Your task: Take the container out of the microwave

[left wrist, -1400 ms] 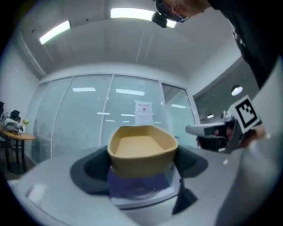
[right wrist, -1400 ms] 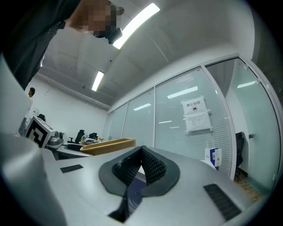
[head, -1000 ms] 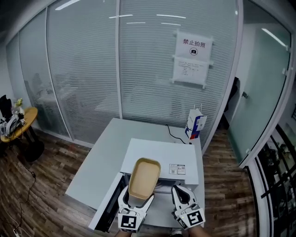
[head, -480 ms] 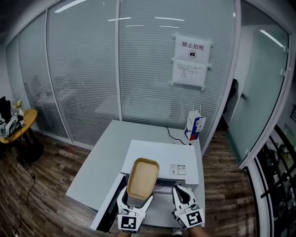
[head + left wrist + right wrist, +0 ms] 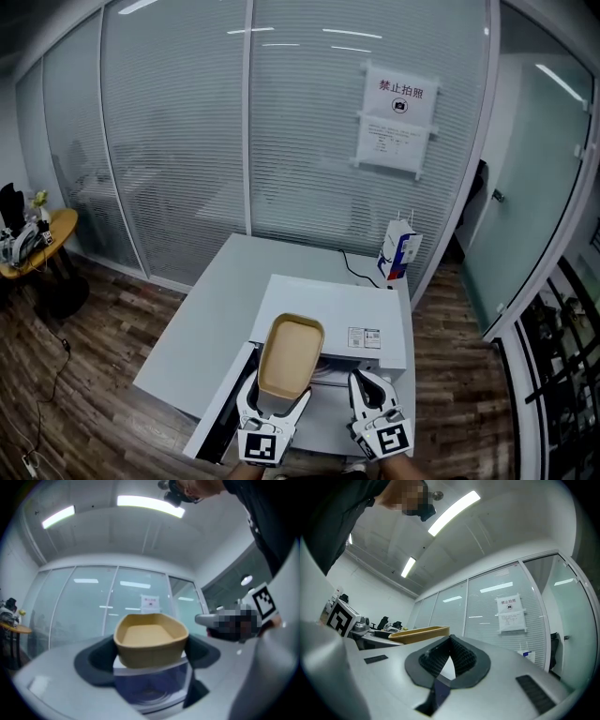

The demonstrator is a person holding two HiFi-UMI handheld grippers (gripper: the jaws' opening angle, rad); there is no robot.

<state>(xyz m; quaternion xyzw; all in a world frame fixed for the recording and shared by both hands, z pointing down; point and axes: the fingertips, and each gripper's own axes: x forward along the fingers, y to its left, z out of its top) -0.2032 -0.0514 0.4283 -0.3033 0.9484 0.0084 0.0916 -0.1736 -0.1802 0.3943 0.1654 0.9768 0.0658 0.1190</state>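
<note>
The container [image 5: 292, 353], a tan rounded-rectangular tray of what looked like moulded fibre, with nothing showing inside, was out of the white microwave [image 5: 330, 314], held above its front edge at 6 o'clock in the head view. The left gripper [image 5: 276, 405] was clamped across its near end, jaws wide. I judged it light but crushable, best gripped gently at the stiffer rim. At its 3 o'clock the right gripper [image 5: 373, 398] had its jaws together, empty.
</note>
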